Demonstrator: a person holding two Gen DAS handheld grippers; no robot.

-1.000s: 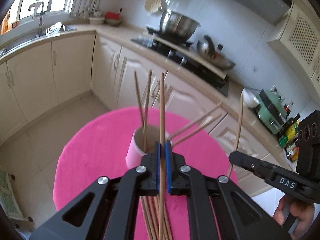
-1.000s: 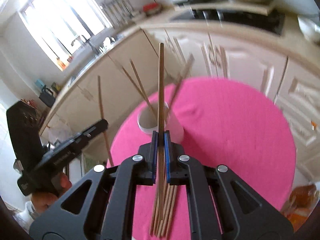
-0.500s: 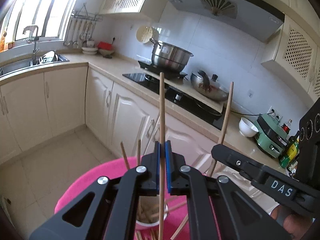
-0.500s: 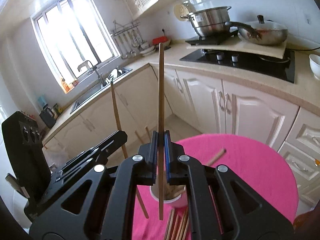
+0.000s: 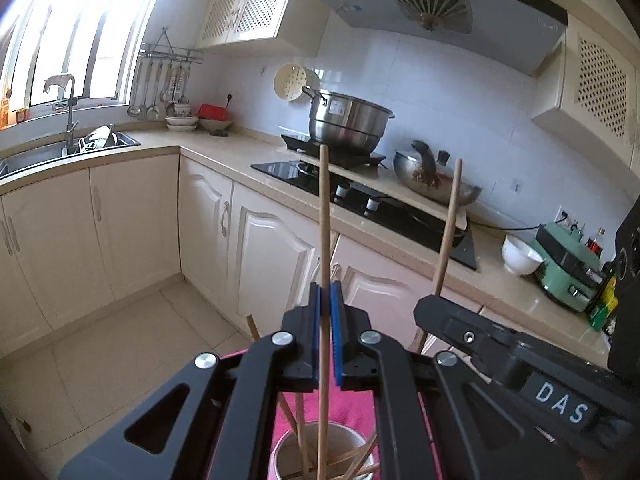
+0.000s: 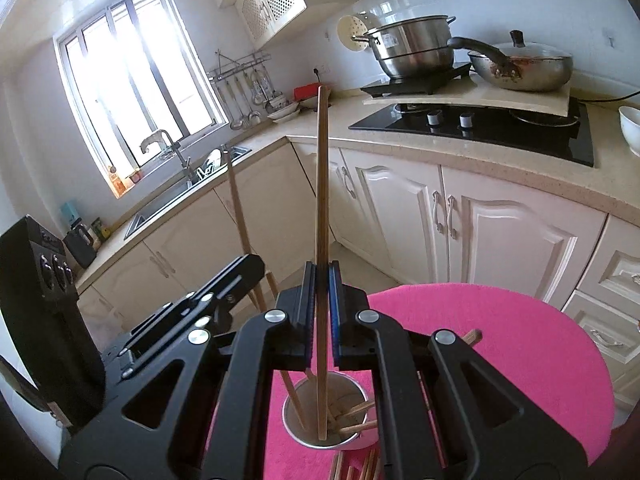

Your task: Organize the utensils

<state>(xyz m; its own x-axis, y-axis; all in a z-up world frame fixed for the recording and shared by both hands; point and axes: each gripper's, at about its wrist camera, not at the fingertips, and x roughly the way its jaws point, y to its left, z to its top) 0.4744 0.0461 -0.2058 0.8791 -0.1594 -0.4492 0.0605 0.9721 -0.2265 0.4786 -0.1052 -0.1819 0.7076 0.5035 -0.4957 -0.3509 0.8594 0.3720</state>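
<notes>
Each tool holds one chopstick upright over the white cup [image 6: 326, 420] on the pink tabletop [image 6: 520, 340]. The left tool [image 5: 326, 300] is closed on its chopstick [image 5: 324, 220], whose lower end reaches into the cup's mouth. The right tool [image 6: 322, 280] is likewise closed on its chopstick [image 6: 321, 180], its tip already down inside the cup. Several chopsticks already lean in the cup, so the sorting looks well along. A few loose ones [image 6: 356, 468] lie on the tabletop just beside the cup, yet to be gathered
</notes>
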